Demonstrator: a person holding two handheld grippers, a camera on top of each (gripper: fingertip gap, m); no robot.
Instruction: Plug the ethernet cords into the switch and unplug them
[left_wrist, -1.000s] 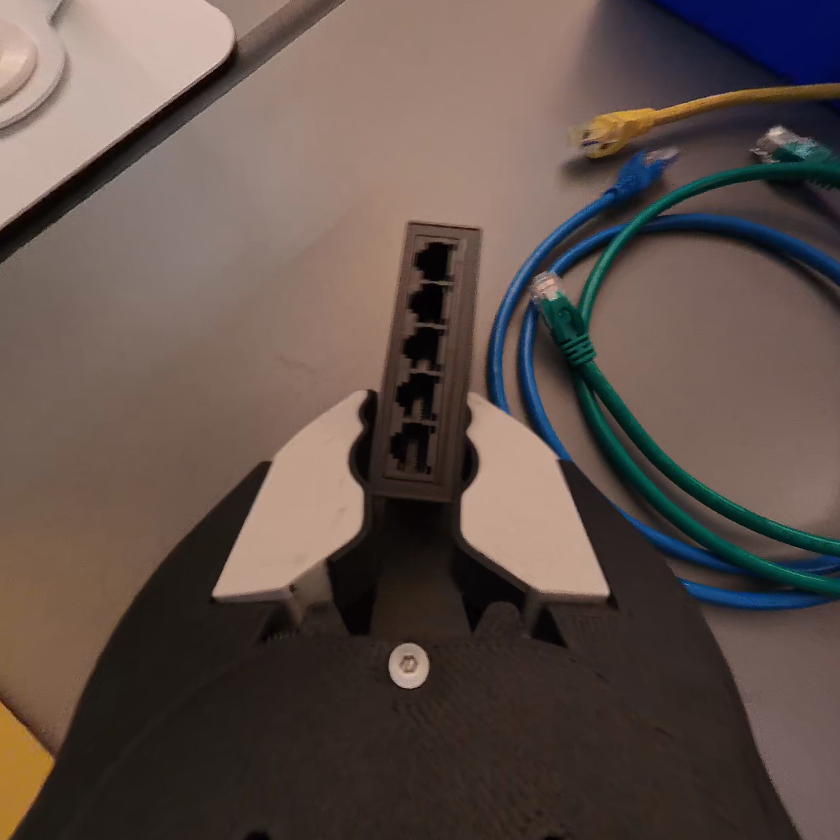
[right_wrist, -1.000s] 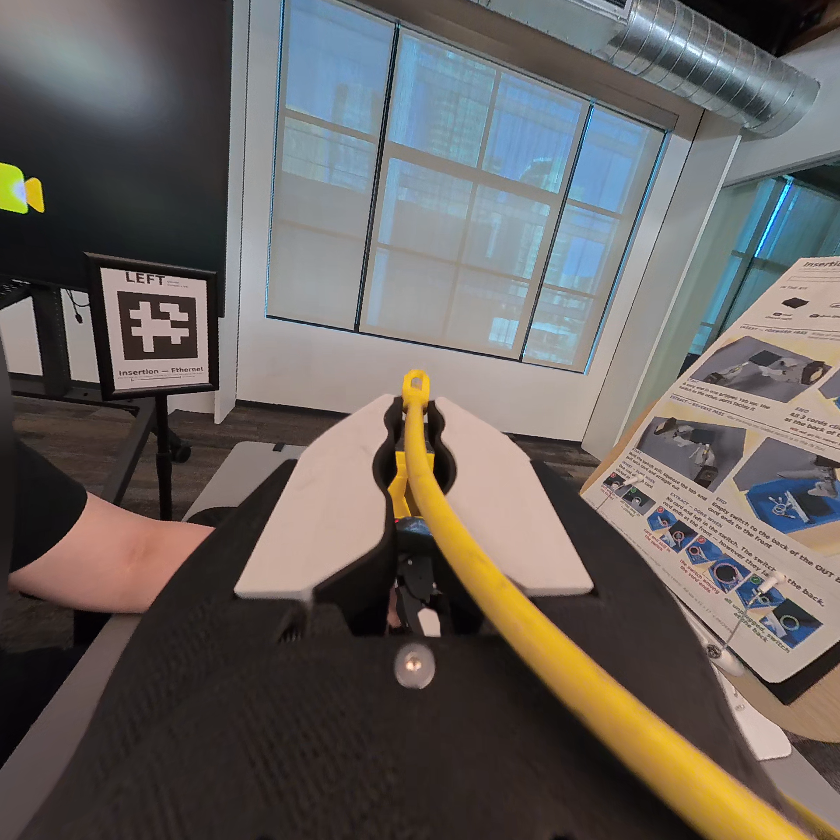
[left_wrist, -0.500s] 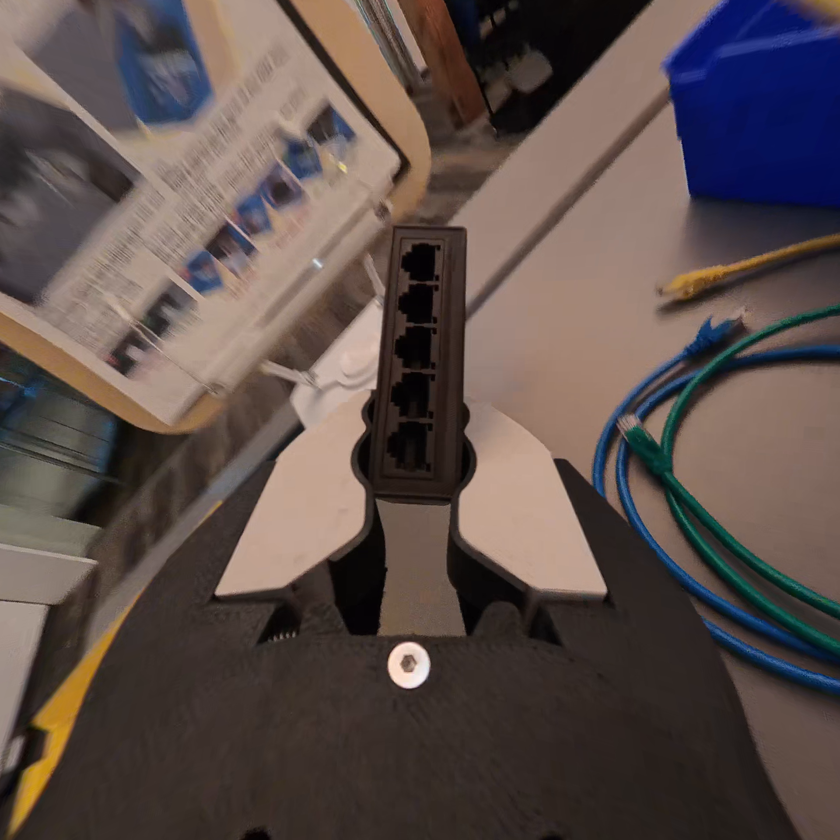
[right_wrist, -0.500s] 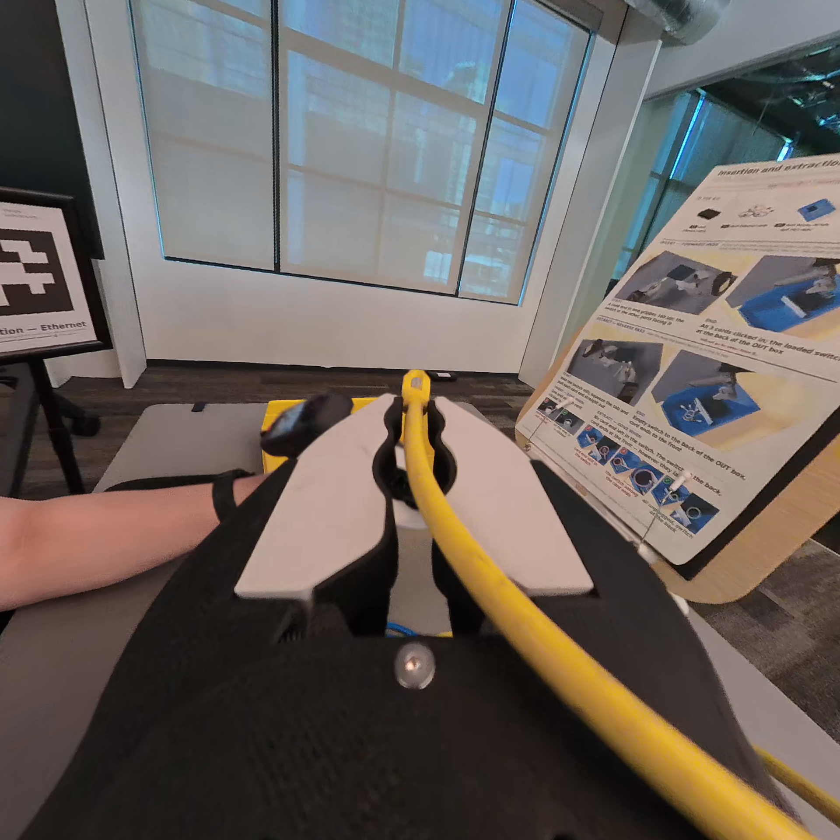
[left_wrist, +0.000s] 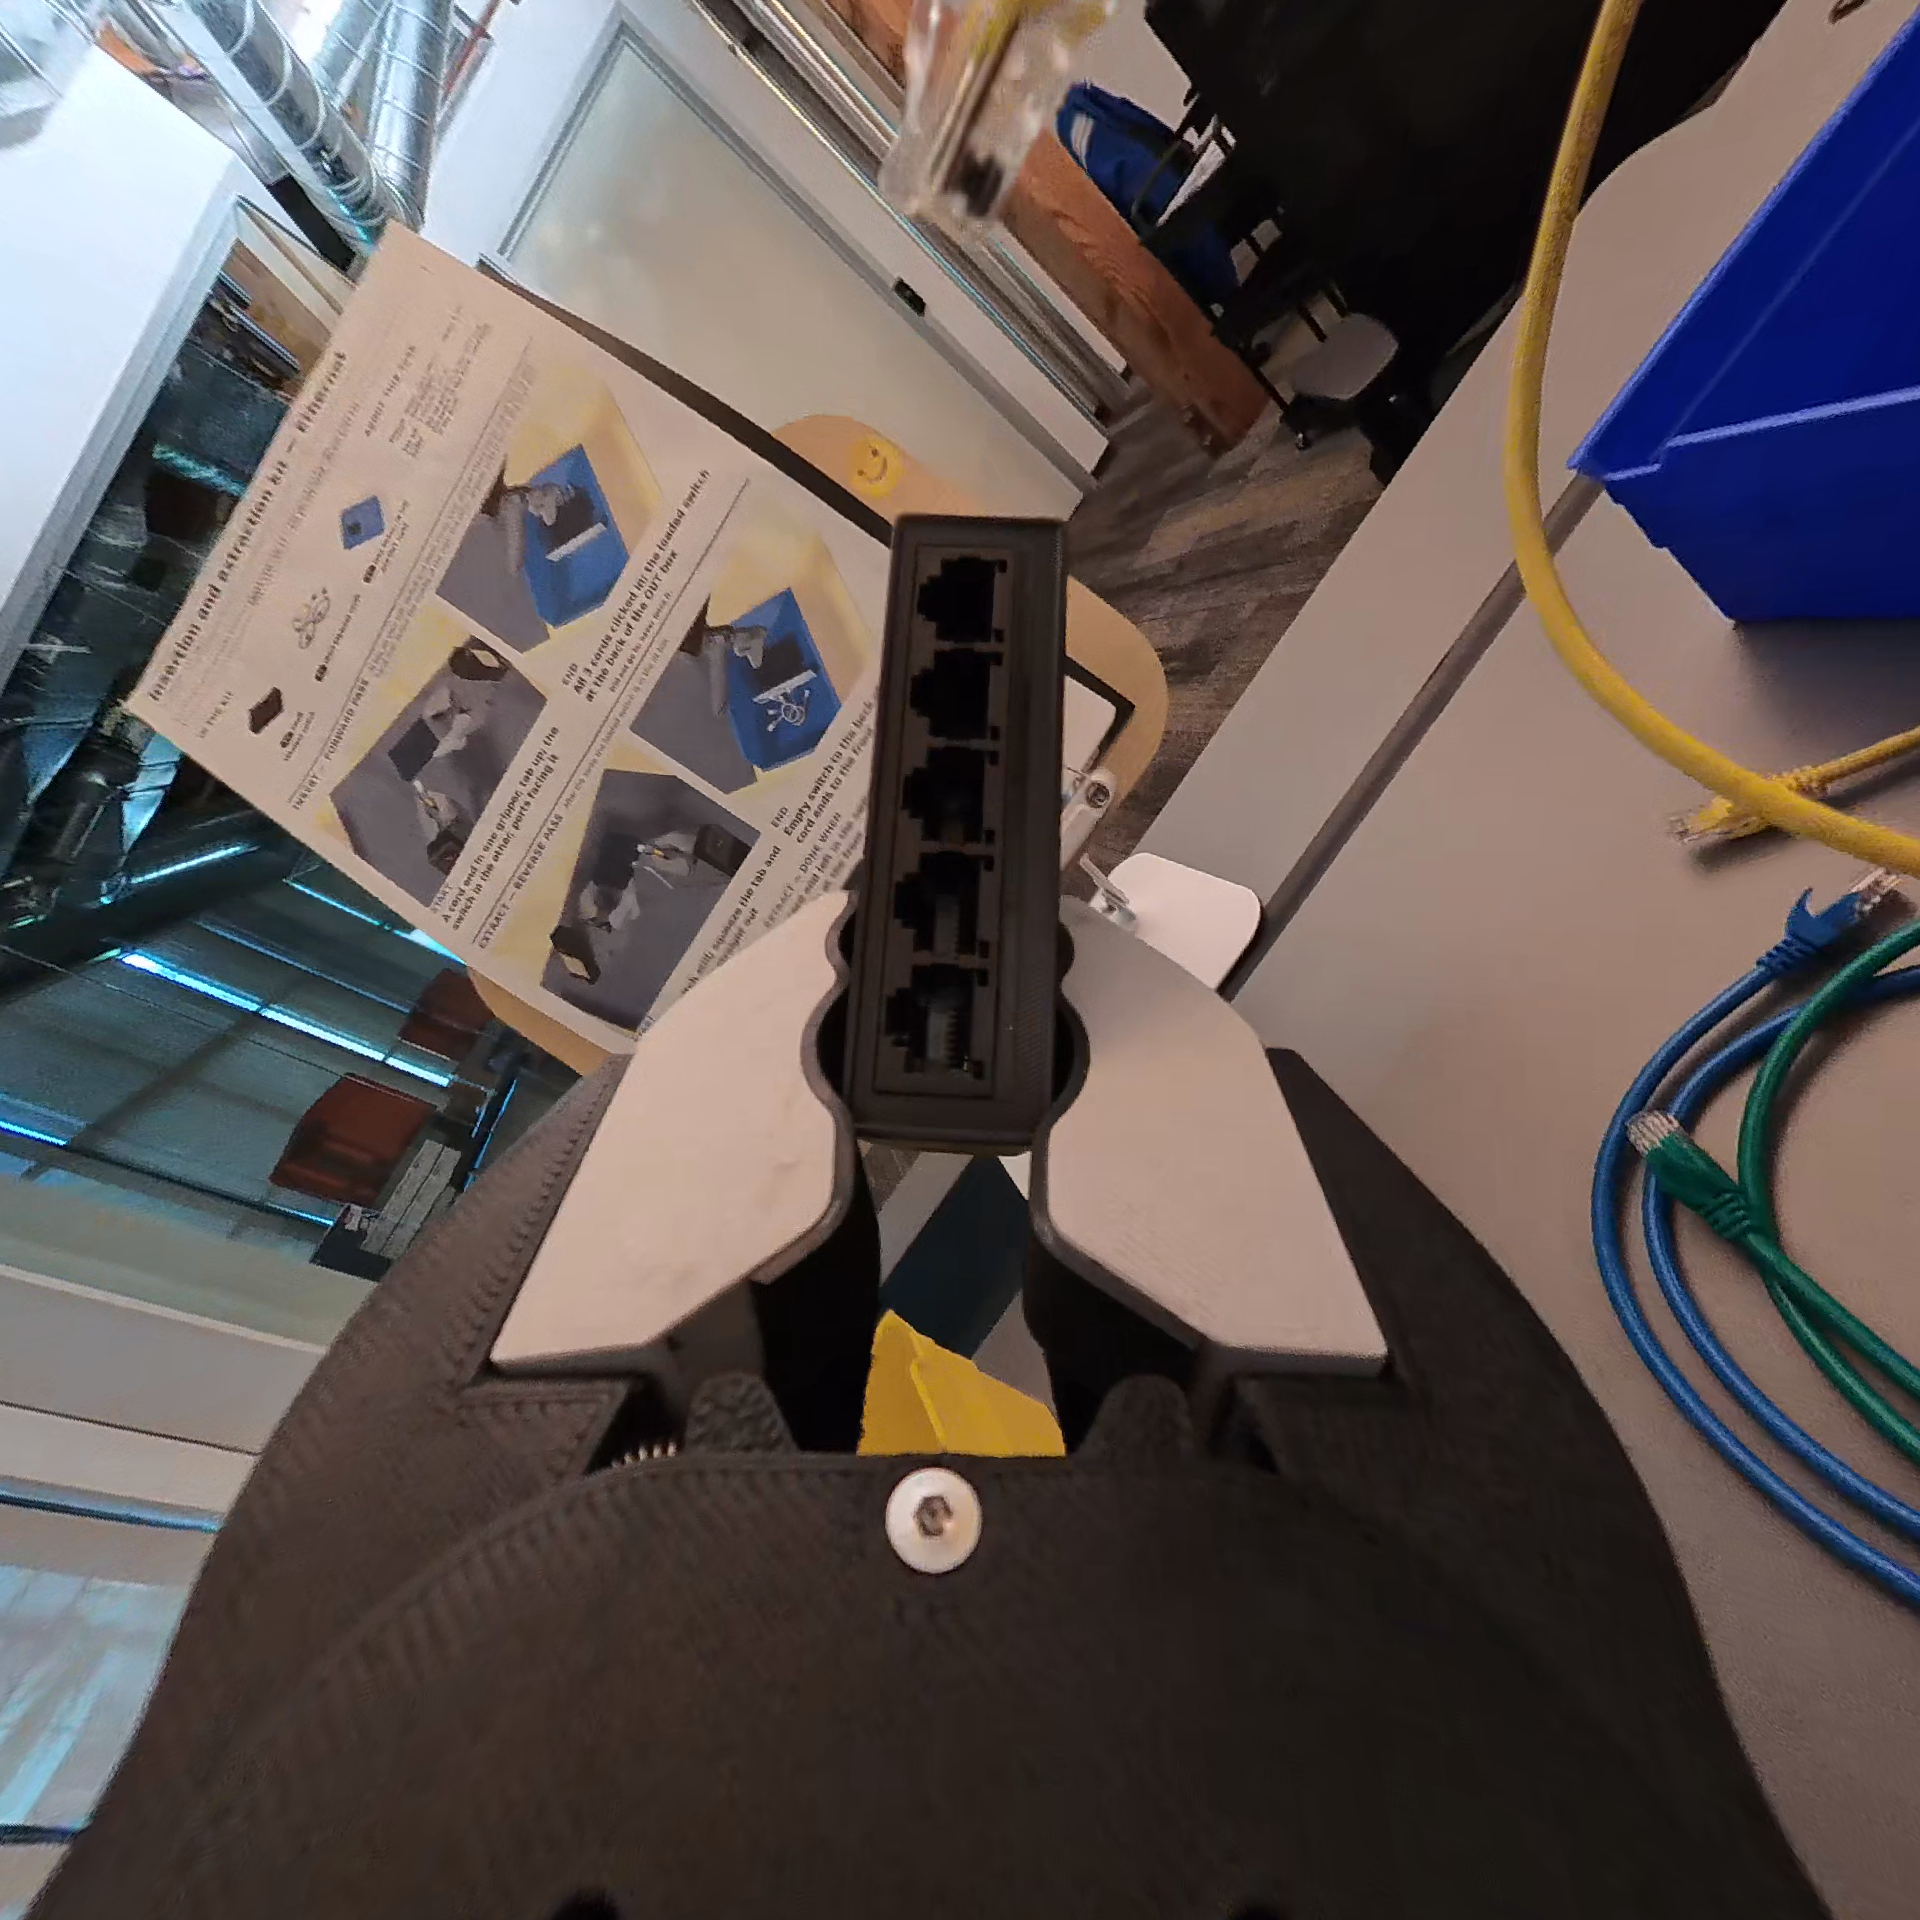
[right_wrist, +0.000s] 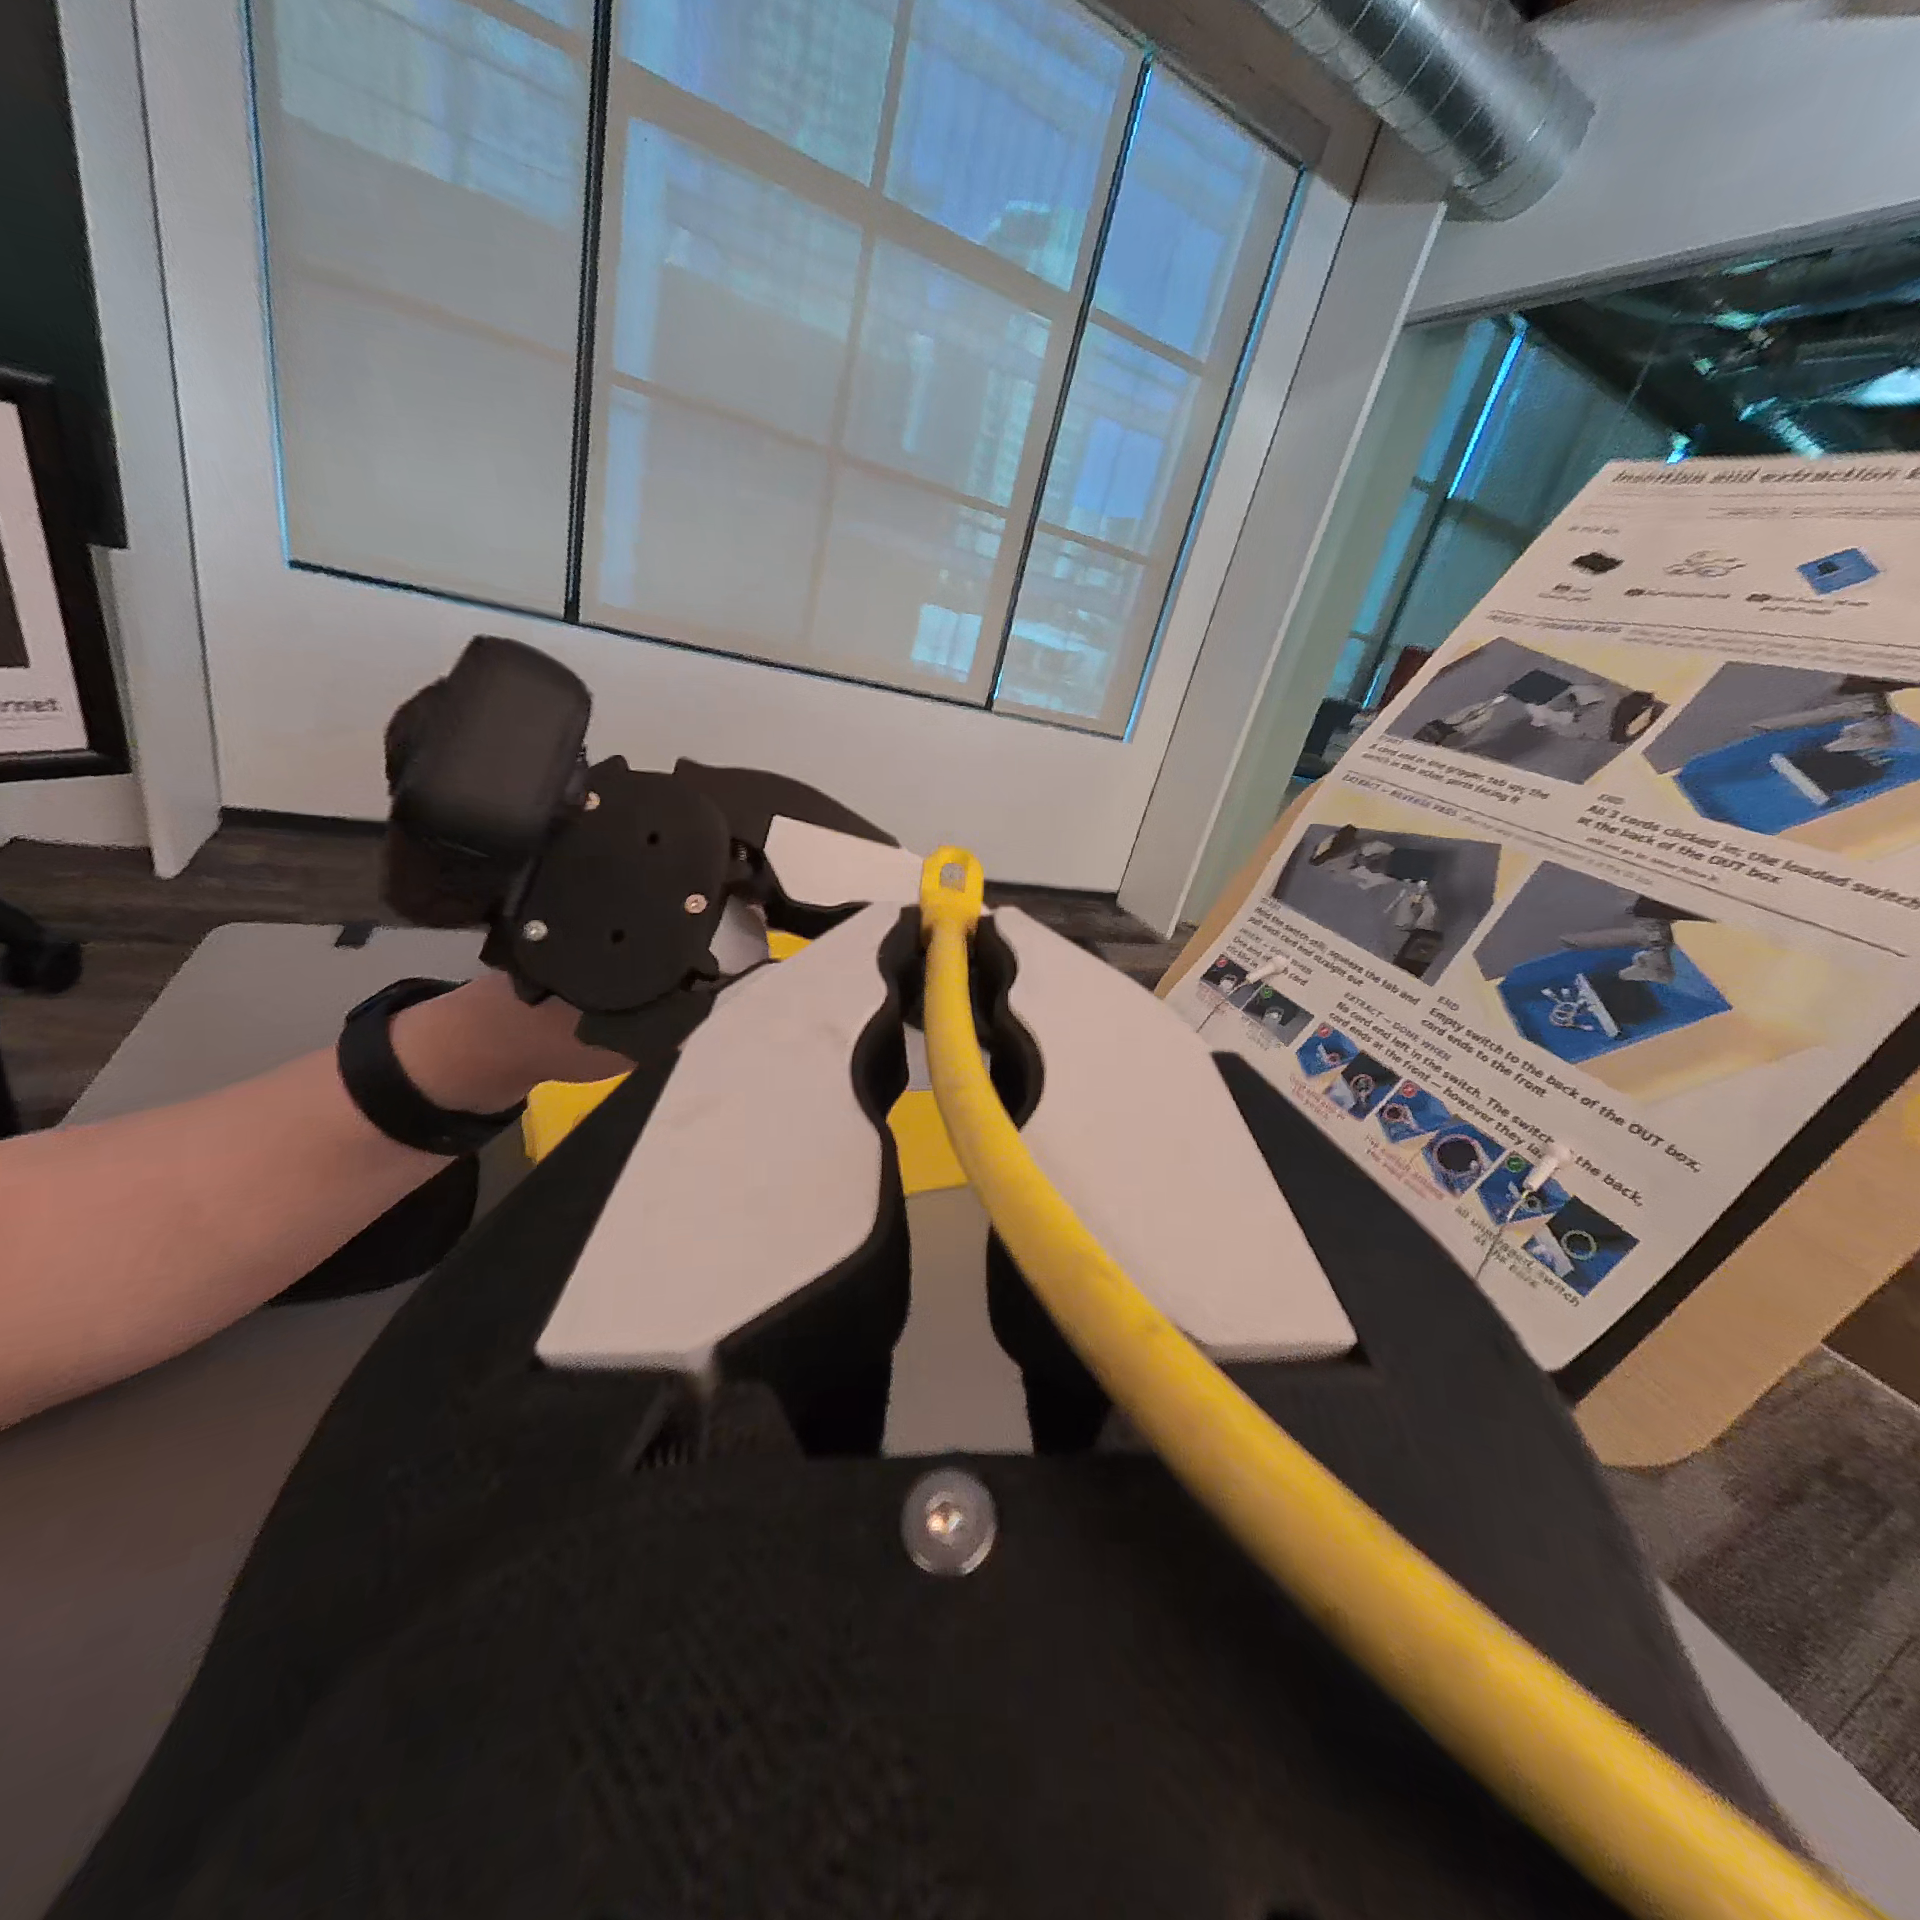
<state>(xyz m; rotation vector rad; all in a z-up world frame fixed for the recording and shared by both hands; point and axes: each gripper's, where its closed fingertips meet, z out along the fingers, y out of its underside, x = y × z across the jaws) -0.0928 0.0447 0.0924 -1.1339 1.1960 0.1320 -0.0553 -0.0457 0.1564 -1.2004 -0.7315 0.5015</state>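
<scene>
My left claw (left_wrist: 951, 1049) clamps the switch (left_wrist: 961, 821) aloft, its ports facing me. My right claw (right_wrist: 945, 935) pinches the yellow cord (right_wrist: 1039, 1174), plug tip hidden. The blue bin (left_wrist: 1787, 416) is cut off, contents unseen.

The black switch (left_wrist: 961, 831) is held up in the air in the left claw (left_wrist: 951, 1023). Its five holes are in a row and all empty. The yellow cord (right_wrist: 1091, 1247) is pinched in the right claw (right_wrist: 948, 940), and its clear plug (left_wrist: 961, 114) hangs above the switch, not touching. The blue cord (left_wrist: 1662, 1299) and the green cord (left_wrist: 1787, 1278) lie looped together on the grey counter (left_wrist: 1455, 831).
</scene>
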